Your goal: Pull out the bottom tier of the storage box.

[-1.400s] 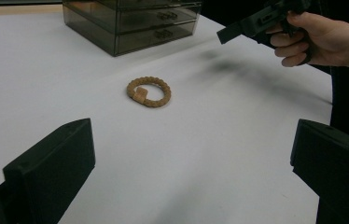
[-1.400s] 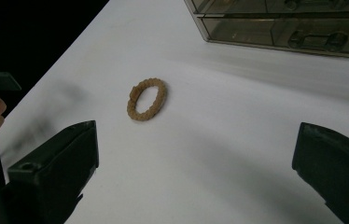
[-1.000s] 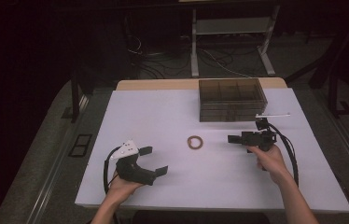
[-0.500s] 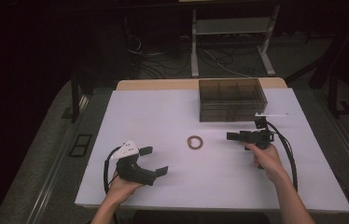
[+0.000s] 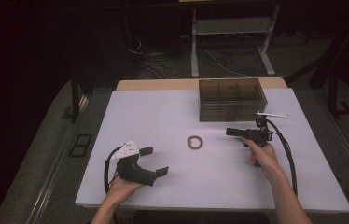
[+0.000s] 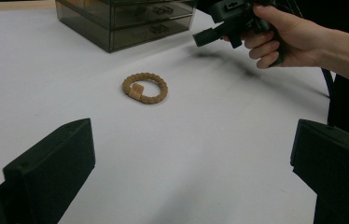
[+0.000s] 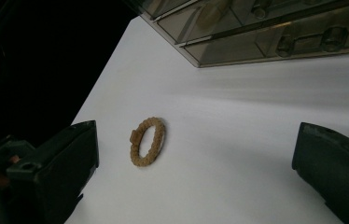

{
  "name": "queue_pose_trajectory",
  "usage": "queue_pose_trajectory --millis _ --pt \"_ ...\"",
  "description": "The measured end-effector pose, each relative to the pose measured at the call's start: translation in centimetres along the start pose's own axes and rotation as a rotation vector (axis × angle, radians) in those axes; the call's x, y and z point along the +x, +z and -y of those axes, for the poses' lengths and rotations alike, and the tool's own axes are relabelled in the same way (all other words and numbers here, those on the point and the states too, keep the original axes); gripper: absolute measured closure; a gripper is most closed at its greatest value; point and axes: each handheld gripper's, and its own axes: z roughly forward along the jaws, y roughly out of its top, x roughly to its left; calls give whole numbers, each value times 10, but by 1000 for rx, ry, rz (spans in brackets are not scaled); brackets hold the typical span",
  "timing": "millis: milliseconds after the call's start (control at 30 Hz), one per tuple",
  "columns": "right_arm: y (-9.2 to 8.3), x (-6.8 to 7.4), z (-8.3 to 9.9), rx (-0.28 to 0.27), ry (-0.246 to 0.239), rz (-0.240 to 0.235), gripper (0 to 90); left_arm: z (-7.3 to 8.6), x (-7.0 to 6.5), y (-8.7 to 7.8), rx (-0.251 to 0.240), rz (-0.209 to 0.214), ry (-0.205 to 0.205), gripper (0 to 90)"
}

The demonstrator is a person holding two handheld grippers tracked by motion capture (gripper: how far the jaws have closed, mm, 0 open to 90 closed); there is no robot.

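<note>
Before you, a white table (image 5: 163, 116) carries a brown braided ring (image 5: 195, 142) near its middle and a smoky drawer box (image 5: 231, 99) at the far edge.

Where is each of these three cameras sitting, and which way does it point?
High view: above the person's side, looking forward and down on the white table; both forearms, left gripper, right gripper.
Left gripper view: rides the left gripper, faces the braided bracelet; its open jaws.
Right gripper view: rides the right gripper, faces the bracelet; open jaws.
All share the bracelet and drawer box.
</note>
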Motion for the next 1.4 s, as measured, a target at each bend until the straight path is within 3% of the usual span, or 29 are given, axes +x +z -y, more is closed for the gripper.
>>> queue_pose_trajectory --millis 400,633,800,1167,1333,1367,1400 --pt "4 -7 -1 -44 111 -27 0 0 -1 3 18 9 12 0" --pt "5 -12 -2 -104 235 -57 60 0 -1 3 19 9 14 0" --pt "7 -15 -2 -122 279 -50 59 0 -1 3 19 10 17 0" --pt "10 -22 -4 -186 344 -14 61 0 -2 5 32 12 24 0" --pt "10 -25 -4 -207 343 8 61 0 -2 5 33 13 23 0" --pt "10 -27 -4 -214 345 11 74 0 -2 6 37 13 22 0" --pt "10 -27 -4 -219 351 11 176 0 -2 6 38 12 23 0"
